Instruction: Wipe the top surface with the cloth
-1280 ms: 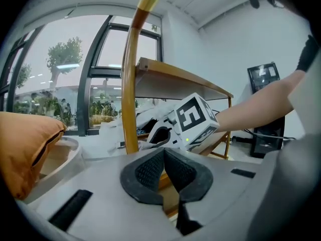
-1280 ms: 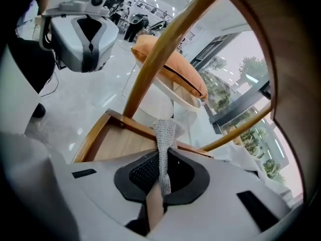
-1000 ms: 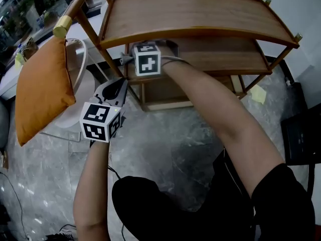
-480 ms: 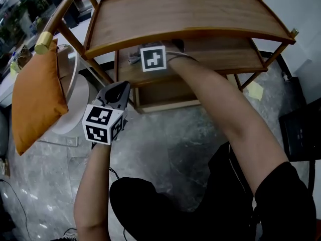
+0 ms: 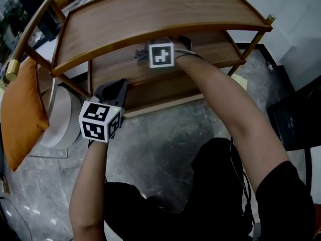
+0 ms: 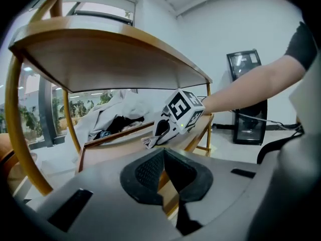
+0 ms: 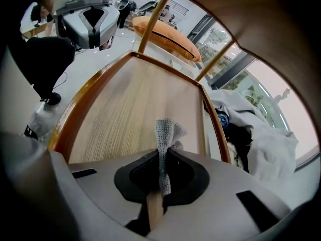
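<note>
Cloth: grey, open weave, a narrow strip standing upright with its tip folded over. It is pinched in the right gripper over the rimmed middle shelf, near the front edge, beneath the top shelf. Left gripper: jaws pressed together, empty, off the front-left corner. White heap beyond the rim, possibly fabric.

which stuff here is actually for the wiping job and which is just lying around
For the job: grey cloth, right gripper clamping it, wooden top shelf.

Just lying about: orange cushion, heap of white fabric, black cabinet.
</note>
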